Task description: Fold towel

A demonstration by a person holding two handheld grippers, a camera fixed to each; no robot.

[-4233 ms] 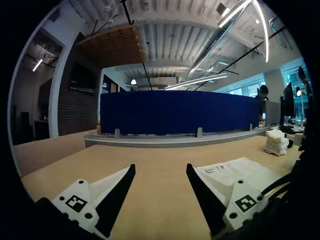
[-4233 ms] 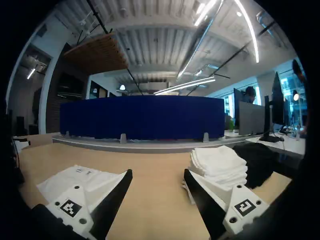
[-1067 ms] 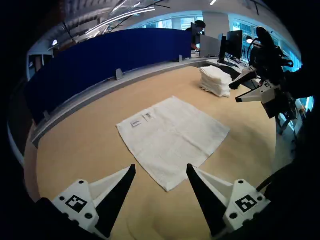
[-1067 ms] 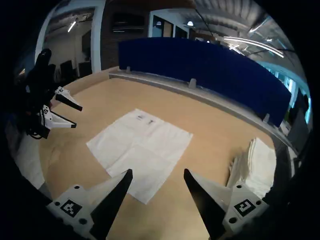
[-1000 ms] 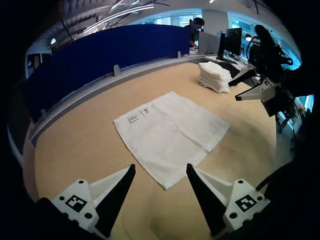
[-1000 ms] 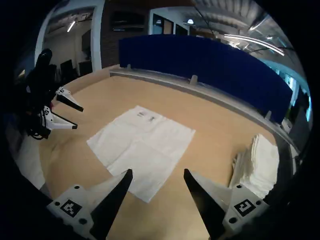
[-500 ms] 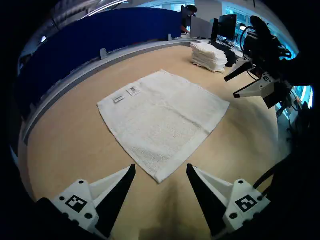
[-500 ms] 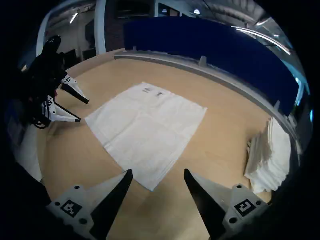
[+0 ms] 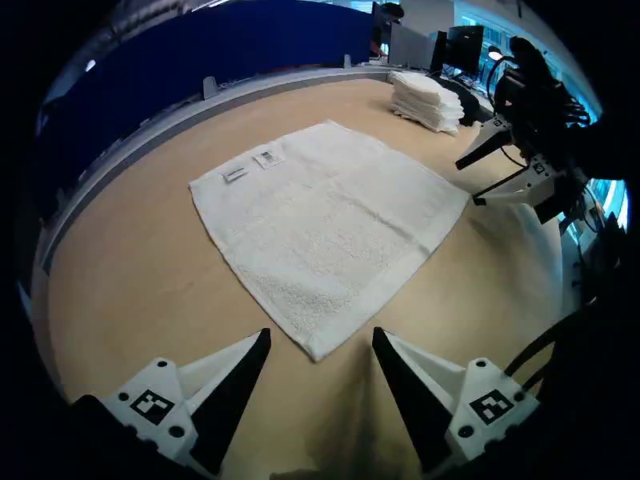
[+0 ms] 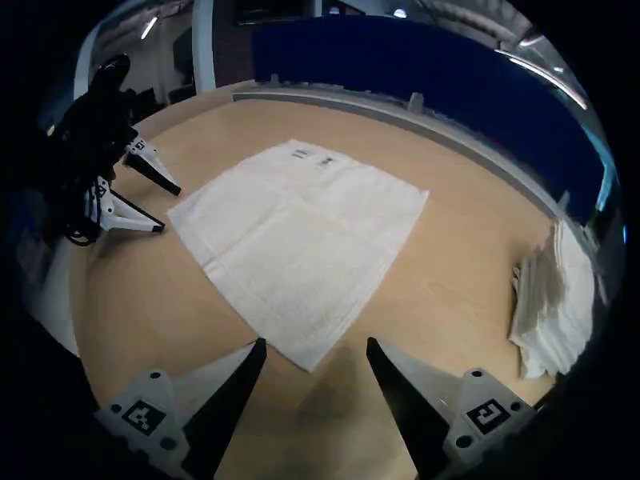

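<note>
A white towel point(image 9: 328, 216) lies spread flat on the wooden table point(image 9: 128, 272), with two small labels near its far edge. My left gripper point(image 9: 320, 342) hangs open just above the towel's near corner, nothing between its fingers. In the right gripper view the same towel point(image 10: 296, 232) lies flat, and my right gripper point(image 10: 315, 350) is open over its other near corner. Each view also shows the opposite gripper farther off: the right gripper point(image 9: 498, 164) at the towel's right corner, the left gripper point(image 10: 140, 192) at its left corner.
A stack of folded white towels point(image 9: 424, 100) sits at the far right of the table, also seen as folded towels point(image 10: 556, 304) by the table's right edge. A blue partition point(image 9: 216, 48) runs along the back. Monitors point(image 9: 460, 48) stand beyond the stack.
Both grippers have come down from level with the table to above the towel and keep closing in on its near corners. The towel has not moved. Both stay open.
</note>
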